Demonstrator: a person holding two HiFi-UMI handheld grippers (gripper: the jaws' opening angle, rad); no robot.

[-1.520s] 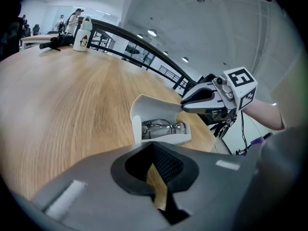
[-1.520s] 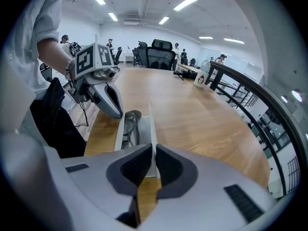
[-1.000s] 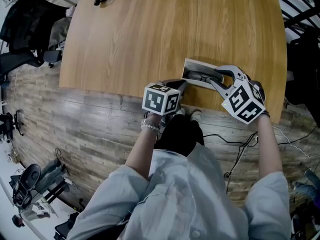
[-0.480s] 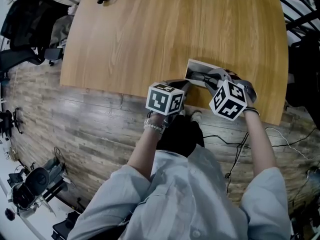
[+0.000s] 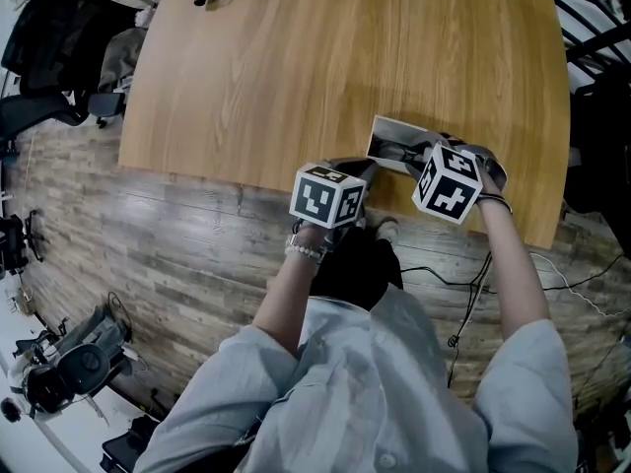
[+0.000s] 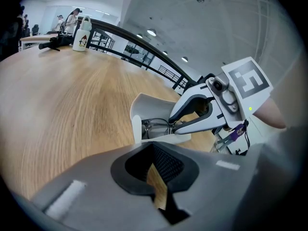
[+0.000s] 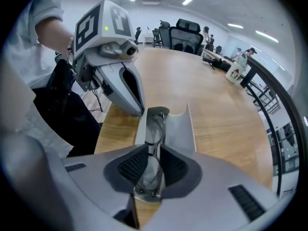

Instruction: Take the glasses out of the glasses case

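**Glasses case** (image 5: 392, 136), one: open, on the wooden table (image 5: 296, 57) at its near edge.

**Glasses** (image 7: 154, 126), one pair: folded, lying inside the case. They are plain in both gripper views but only a dark shape in the head view.

**Right gripper** (image 7: 153, 154), one: at the case's right end. Its jaws have just been closing, and the pads now sit on either side of the glasses.

**Left gripper** (image 6: 155, 160), one: at the case's left end. Its jaws stand a narrow gap apart with only table showing between them.

**White handled container** (image 6: 82, 32), one: far beyond the case, seen in the gripper views only.
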